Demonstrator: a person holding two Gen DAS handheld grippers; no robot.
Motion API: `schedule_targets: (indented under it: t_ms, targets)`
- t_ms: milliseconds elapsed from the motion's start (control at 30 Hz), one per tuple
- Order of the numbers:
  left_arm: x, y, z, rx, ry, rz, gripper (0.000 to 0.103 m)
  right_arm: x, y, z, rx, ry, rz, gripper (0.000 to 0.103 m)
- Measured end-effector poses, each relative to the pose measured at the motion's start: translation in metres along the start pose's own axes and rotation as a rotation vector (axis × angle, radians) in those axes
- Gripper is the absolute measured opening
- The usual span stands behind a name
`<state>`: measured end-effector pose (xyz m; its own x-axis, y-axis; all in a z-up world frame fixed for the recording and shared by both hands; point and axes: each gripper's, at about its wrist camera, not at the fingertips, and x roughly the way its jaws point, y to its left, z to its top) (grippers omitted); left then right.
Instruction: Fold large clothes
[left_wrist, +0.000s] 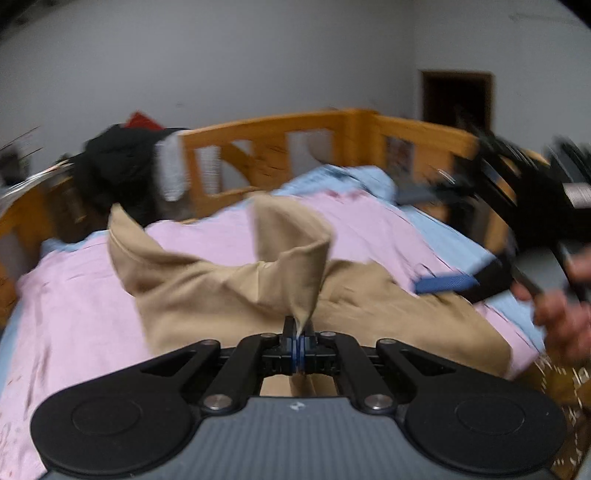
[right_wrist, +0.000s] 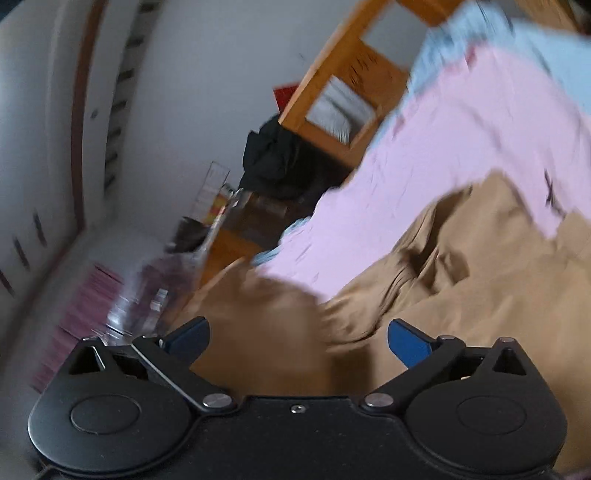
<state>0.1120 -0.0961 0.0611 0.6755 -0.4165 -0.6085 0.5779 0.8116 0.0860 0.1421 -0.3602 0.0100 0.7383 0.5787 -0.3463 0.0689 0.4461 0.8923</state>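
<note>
— Left wrist view first. What has the left gripper (left_wrist: 298, 341) got?

— Its jaws are pressed together on a pinch of the tan cotton garment (left_wrist: 229, 288). The cloth rises out of the blue pads as a twisted peak, then falls away in folds to the left and right.

— And where does the garment lie?

— Spread over a pale pink sheet (left_wrist: 74, 295) on a bed, with a light blue sheet (left_wrist: 354, 181) showing beyond the pink one's far edge. An orange wooden bed frame (left_wrist: 273, 133) with open panels runs behind, and a heap of black clothing (left_wrist: 118, 162) hangs over its left end.

— Anything on the right?

— The right gripper (left_wrist: 424, 240), blurred, above the bed's right side — one blue finger (left_wrist: 445, 285) near the tan cloth, the other further back, the two wide apart. A hand (left_wrist: 565, 314) grips it at the picture's edge. A dark doorway (left_wrist: 458, 99) sits in the grey wall.

— Now the right wrist view.

— This picture is tilted and smeared. The right gripper (right_wrist: 298, 339) stands fully apart, with nothing pinched between its blue fingertips (right_wrist: 408, 345). The tan garment (right_wrist: 461, 288) lies beyond and below them, rumpled, over the pink sheet (right_wrist: 443, 155).

— The background?

— The wooden frame (right_wrist: 354, 74) and black clothing (right_wrist: 269, 155) at upper centre, blurred clutter at left — too smeared to name.
</note>
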Motion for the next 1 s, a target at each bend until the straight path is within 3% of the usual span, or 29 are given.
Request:
schedule_targets:
  t_ms: [33, 200, 367, 500, 700, 767, 867, 1000]
  targets:
    - [0.003, -0.009, -0.001, -0.035, 0.014, -0.017, 0.000, 0.000, -0.001, 0.005, 0.013, 0.019, -0.002, 0.102]
    - [0.022, -0.051, -0.017, 0.038, 0.071, -0.120, 0.000, 0.007, -0.010, 0.002, 0.031, 0.112, -0.042, 0.102]
    - [0.023, -0.078, -0.040, 0.137, 0.084, -0.192, 0.000, 0.014, -0.020, -0.005, -0.019, 0.143, -0.183, 0.101]
    - [0.025, -0.096, -0.053, 0.204, 0.092, -0.214, 0.000, 0.014, -0.023, -0.009, -0.074, 0.142, -0.245, 0.093]
    - [0.029, -0.102, -0.054, 0.188, 0.095, -0.227, 0.000, 0.029, -0.013, -0.018, -0.240, 0.199, -0.336, 0.048]
    - [0.026, -0.101, -0.050, 0.193, 0.078, -0.228, 0.000, 0.027, -0.003, -0.020, -0.304, 0.207, -0.334, 0.018]
    - [0.021, -0.105, -0.046, 0.202, 0.038, -0.229, 0.000, 0.019, 0.017, -0.019, -0.406, 0.198, -0.327, 0.011]
    - [0.019, -0.107, -0.036, 0.155, 0.012, -0.297, 0.003, -0.003, 0.025, -0.011, -0.471, 0.184, -0.351, 0.009]
